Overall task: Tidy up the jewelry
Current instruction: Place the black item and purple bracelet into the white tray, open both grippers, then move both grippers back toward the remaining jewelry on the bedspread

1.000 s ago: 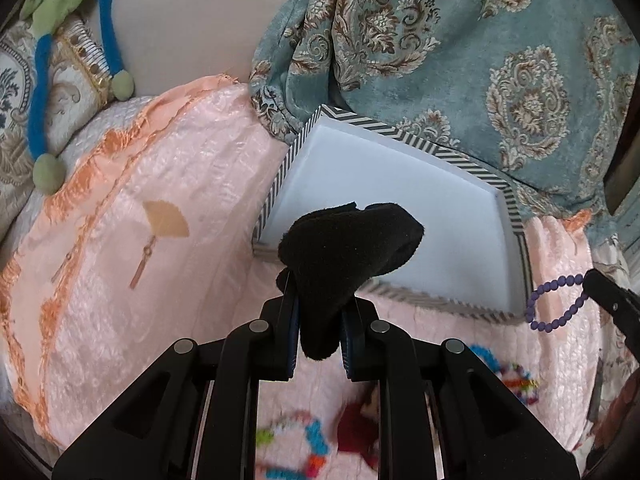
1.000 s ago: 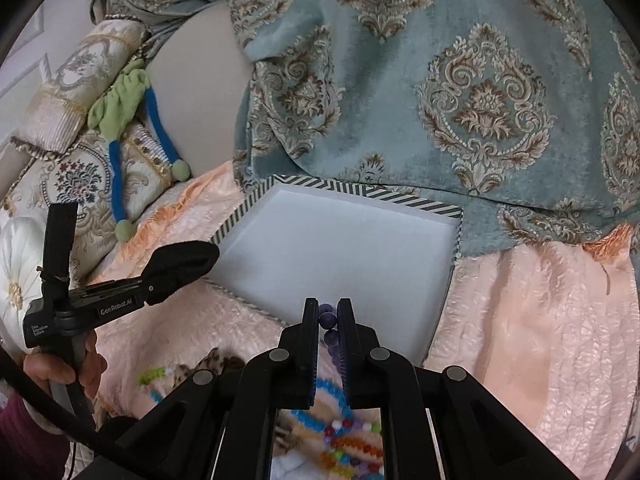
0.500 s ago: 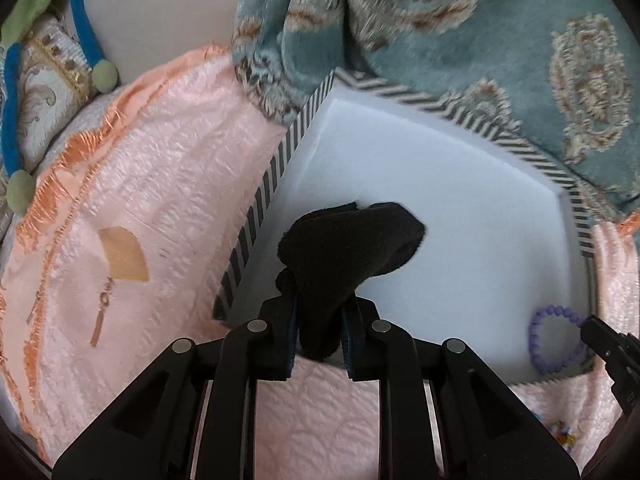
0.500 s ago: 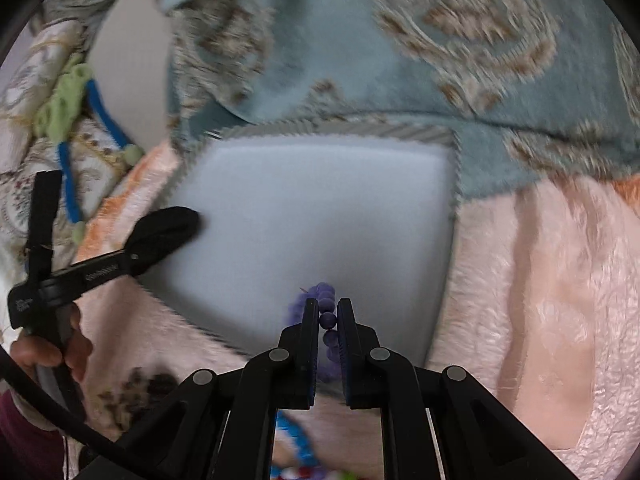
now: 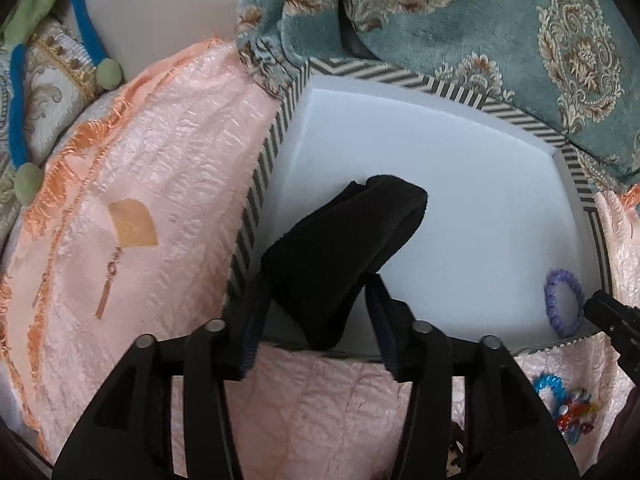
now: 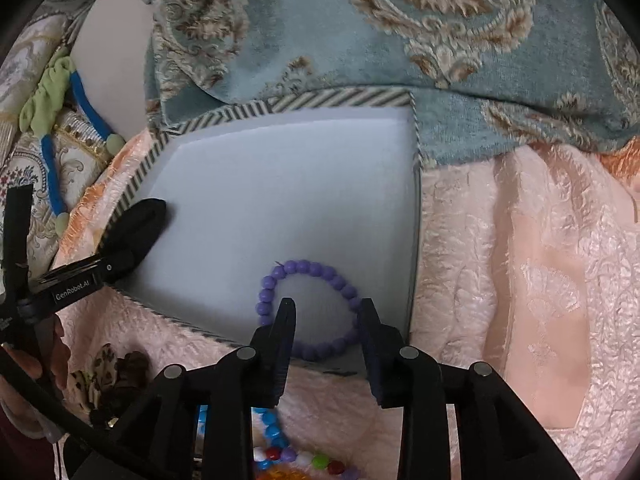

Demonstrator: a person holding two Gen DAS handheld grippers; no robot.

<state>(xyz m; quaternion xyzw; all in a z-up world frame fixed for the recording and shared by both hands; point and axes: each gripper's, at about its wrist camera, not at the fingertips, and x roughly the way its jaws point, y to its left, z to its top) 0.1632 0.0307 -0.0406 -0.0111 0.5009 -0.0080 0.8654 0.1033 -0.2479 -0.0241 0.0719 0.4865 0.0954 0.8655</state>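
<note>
In the left wrist view the left gripper [image 5: 316, 312] has its jaws opening at lower centre, and the black cloth pouch [image 5: 344, 248] sits loosely between them, draped over the near wall of the striped box [image 5: 400, 74]. In the right wrist view the right gripper [image 6: 326, 320] is also opening; the purple bead bracelet [image 6: 308, 308] lies flat on the box floor at lower centre, its near arc between the 2 tongs, which do not press on it. Risks: the pouch may tip outward onto the pink quilt [image 5: 160, 168] since part hangs over the rim, and a tong tip inside the loop could snag the bracelet and drag it out on withdrawal.
</note>
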